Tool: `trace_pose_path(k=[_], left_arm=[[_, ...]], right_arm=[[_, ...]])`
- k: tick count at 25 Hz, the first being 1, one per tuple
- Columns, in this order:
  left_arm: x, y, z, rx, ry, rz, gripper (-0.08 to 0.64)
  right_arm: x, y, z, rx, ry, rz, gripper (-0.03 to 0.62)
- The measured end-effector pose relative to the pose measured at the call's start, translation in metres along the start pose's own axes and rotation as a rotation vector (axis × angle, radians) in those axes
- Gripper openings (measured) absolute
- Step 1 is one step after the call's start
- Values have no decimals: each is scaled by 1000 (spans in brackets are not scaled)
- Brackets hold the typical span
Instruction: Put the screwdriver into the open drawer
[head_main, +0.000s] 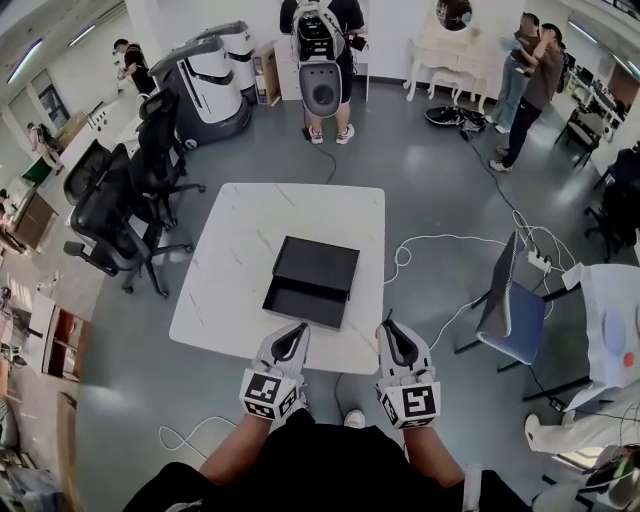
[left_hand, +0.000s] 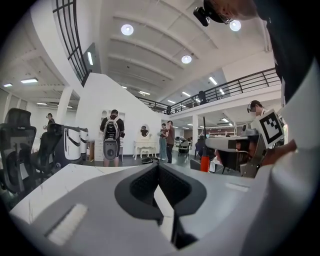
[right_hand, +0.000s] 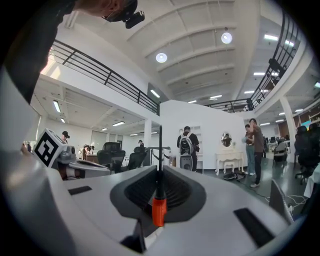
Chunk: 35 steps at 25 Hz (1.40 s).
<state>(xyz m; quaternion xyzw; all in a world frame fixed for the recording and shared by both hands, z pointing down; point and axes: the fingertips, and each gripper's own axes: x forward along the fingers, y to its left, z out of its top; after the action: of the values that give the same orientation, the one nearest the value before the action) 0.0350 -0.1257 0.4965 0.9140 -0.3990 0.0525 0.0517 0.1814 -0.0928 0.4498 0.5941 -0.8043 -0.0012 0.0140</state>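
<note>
One step looks done and one is left: the right tongs (head_main: 392, 336) are clamped on the screwdriver (right_hand: 158, 207) by the near edge of the bench (head_main: 235, 250), not yet in the open drawer (head_main: 303, 303), and the left tongs (head_main: 295, 341) are pressed together, empty.

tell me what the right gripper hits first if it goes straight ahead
Probably nothing near: the right gripper, shut on the screwdriver, points level over the right edge of the table, missing the drawer to its left. Depth is unclear.
</note>
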Motion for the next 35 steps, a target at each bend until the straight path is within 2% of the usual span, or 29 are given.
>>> trace_pose_path(k=[7, 15, 23, 27, 35], left_arm=[[7, 60, 8, -5, -8, -19, 9], [4, 109, 2, -20, -6, -61, 9], [4, 122, -6, -11, 10, -95, 9], [8, 129, 3, -23, -7, -73, 9], [20, 143, -6, -43, 25, -1, 9]], right_arm=[[45, 23, 6, -27, 14, -29, 38], [80, 50, 5, -28, 32, -83, 38], [88, 53, -1, -56, 49, -125, 38], [102, 50, -5, -67, 74, -99, 38], [134, 55, -39, -104, 207, 33, 38]])
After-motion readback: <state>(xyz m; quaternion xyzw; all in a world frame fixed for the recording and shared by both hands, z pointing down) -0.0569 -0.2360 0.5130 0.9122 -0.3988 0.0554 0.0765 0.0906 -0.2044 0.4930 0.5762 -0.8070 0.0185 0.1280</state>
